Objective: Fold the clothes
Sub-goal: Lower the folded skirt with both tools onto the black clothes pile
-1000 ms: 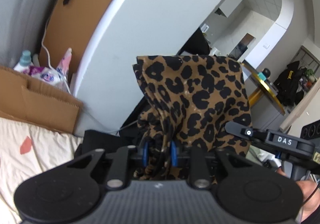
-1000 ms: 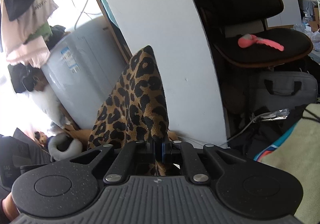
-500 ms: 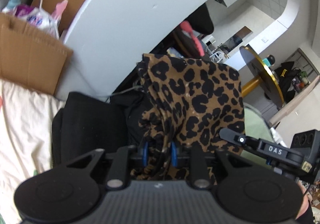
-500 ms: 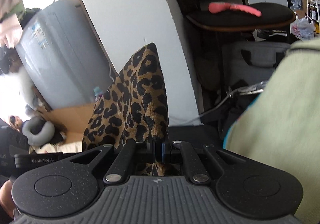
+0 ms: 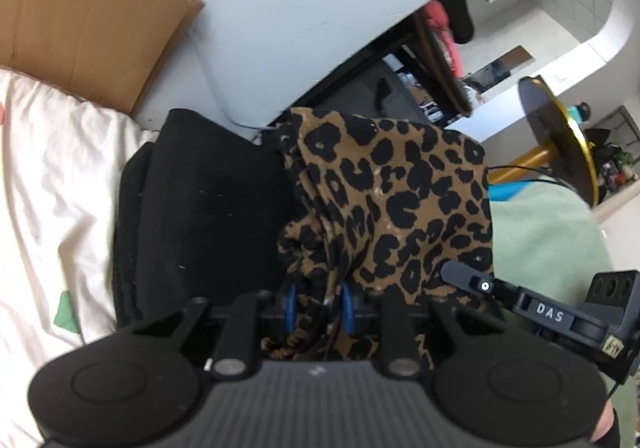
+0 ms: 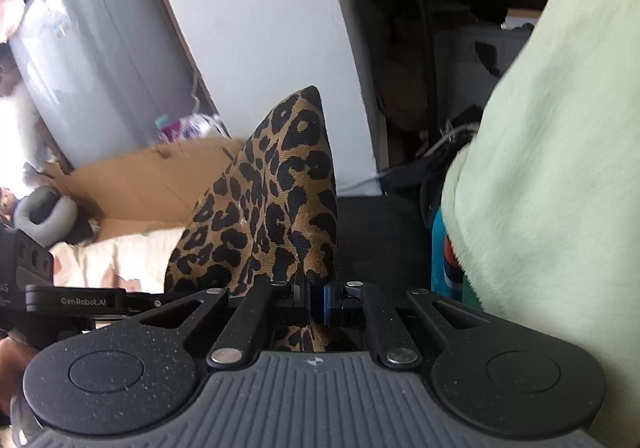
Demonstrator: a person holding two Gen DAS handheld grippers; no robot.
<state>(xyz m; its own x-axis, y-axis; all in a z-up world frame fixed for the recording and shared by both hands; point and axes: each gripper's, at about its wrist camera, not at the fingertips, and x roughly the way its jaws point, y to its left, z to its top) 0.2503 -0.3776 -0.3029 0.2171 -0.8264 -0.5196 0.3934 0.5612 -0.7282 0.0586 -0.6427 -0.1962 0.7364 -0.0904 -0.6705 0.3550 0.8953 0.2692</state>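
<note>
Both grippers, left (image 5: 318, 306) and right (image 6: 316, 298), pinch the leopard cloth (image 5: 384, 203) at frame centre; it hangs bunched, no fold laid yet.

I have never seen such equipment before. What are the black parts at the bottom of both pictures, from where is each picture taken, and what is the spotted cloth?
No robot is here. A person holds a hand tool with two fingers in each hand, and each tool carries a wide-angle camera that looks forward along its fingers. The black shapes at the bottom are the tools themselves.

One picture is from the left gripper, the other from the right gripper. Both are shut on the same leopard-print garment, each pinching a different part, so it hangs between them for folding.

Below and beside it lie a black cloth, a pale green blanket, white patterned bedding and a cardboard box.
</note>
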